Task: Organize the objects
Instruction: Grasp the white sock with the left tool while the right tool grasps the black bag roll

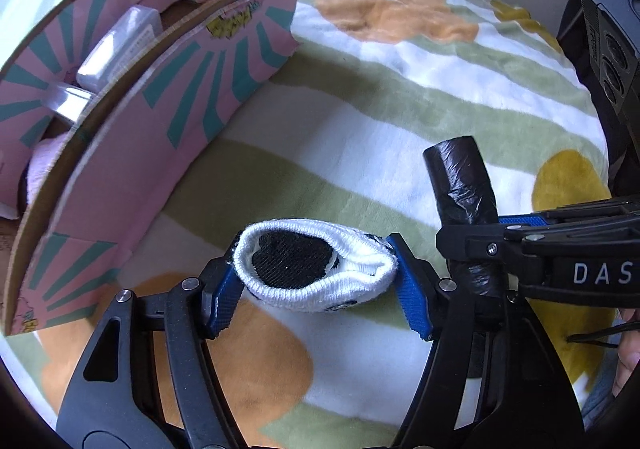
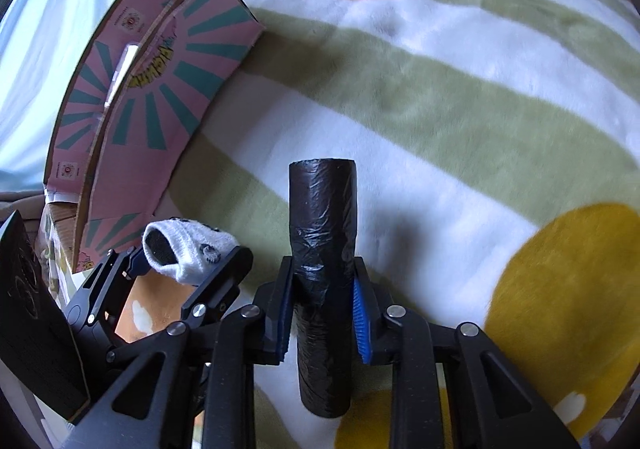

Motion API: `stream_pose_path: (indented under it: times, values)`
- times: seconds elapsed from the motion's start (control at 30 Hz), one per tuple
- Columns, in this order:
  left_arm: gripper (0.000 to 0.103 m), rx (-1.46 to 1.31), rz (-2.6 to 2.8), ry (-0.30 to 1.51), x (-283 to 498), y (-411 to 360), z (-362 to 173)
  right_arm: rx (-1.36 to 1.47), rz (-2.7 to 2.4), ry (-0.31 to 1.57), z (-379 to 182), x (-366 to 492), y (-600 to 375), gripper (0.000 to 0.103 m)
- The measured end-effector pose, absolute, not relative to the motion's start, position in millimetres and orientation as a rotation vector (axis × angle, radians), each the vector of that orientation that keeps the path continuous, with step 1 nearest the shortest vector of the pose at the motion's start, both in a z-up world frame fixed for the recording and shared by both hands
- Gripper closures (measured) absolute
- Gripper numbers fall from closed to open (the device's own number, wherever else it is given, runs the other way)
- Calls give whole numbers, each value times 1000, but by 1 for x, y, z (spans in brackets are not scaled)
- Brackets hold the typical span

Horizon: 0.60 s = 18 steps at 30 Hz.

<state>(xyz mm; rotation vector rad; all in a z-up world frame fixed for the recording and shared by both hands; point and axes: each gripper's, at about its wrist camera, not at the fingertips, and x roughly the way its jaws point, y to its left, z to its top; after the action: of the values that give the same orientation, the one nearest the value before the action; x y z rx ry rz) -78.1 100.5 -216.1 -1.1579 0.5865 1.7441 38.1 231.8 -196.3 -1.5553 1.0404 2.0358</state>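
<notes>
The left gripper point(image 1: 316, 285) is clamping a rolled white-and-black sock point(image 1: 316, 269) above a striped fleece blanket point(image 1: 400, 89), while the right gripper point(image 2: 322, 313) is squeezing a black plastic bag roll point(image 2: 322, 249) just right of it; a pink-and-teal cardboard box point(image 1: 160, 137) is sitting far left.

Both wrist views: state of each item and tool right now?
left tool: shut on the rolled sock
rolled sock: white, rolled, held off the blanket, opening facing the camera
right tool: shut on the black bag roll
black bag roll: gripped mid-length, pointing forward
pink cardboard box: open top, sitting on the blanket, already holds white packets
</notes>
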Motion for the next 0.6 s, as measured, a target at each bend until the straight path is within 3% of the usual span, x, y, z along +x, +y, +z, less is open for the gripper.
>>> stream_pose_path:
  times: [0.6]
  values:
    - [39, -1291, 2118, 371, -81, 73, -82, -1624, 2410, 601, -73, -4, 239, 80]
